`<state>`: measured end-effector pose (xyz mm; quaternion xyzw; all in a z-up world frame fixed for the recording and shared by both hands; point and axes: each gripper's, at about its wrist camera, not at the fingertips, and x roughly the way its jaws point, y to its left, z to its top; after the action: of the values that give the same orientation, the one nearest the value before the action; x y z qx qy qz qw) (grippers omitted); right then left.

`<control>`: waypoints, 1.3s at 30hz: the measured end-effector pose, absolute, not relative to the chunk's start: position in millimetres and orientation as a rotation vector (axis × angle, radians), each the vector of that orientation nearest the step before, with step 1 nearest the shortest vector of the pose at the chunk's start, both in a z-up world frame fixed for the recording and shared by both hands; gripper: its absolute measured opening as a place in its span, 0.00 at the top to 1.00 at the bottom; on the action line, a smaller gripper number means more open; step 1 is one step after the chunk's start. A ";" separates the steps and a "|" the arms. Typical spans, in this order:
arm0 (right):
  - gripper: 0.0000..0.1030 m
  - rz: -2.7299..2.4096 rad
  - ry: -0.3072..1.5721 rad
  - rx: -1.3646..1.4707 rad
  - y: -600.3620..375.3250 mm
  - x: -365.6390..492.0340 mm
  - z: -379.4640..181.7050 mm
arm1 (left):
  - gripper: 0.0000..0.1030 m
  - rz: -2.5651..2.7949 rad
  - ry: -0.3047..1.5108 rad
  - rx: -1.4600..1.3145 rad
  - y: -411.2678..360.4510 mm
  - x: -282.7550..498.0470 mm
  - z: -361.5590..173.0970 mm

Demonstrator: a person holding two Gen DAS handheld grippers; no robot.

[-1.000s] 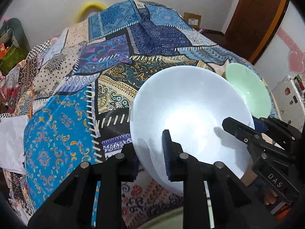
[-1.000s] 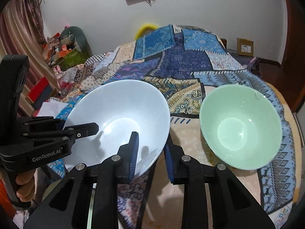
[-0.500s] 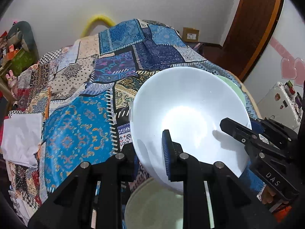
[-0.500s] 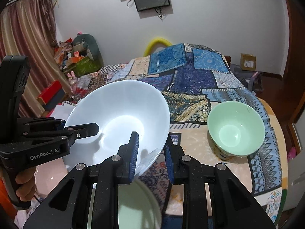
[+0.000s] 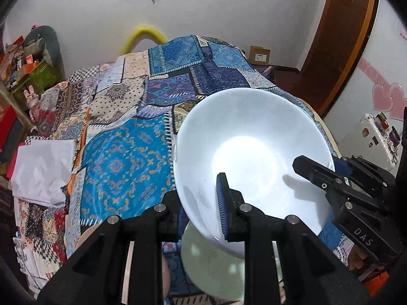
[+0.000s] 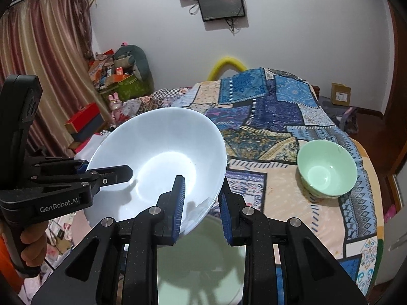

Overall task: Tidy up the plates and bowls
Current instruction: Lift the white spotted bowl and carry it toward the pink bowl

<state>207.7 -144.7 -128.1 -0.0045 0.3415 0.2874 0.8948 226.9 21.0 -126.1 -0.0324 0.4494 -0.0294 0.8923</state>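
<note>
Both tongs, left (image 5: 201,203) and right (image 6: 201,203), pinch opposite rims of the smooth, rigid, breakable white ceramic bowl (image 6: 157,162); thin rim grips look slippery.

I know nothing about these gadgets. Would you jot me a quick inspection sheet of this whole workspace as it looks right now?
Surface: patchwork blue patterned cloth over a bed.
Job's things: large white bowl held in the air, tilted; small pale green bowl upright on the cloth; pale round dish below the grippers.
Clutter: folded white cloth.
Grippers: left gripper and right gripper each shut on the white bowl's rim.
Cables: dangling under wall screen.
Surroundings: striped curtain, cardboard box.
</note>
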 end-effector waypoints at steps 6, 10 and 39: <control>0.77 0.630 0.711 -0.019 -127.2 192.0 -128.9 | 0.79 -0.036 0.934 -0.079 38.6 202.2 -125.4; 0.77 0.659 0.714 -0.024 -113.8 184.0 -130.5 | 0.79 -0.017 0.937 -0.095 52.4 187.5 -127.2; 0.77 0.819 0.851 -0.092 -6.7 153.0 -183.7 | 0.79 0.124 1.036 -0.209 168.8 119.8 -183.8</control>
<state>153.0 -6.7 -183.7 -0.0433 0.4011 0.3859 0.8296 119.8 168.8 -183.8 -0.0995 0.4938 0.0590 0.8618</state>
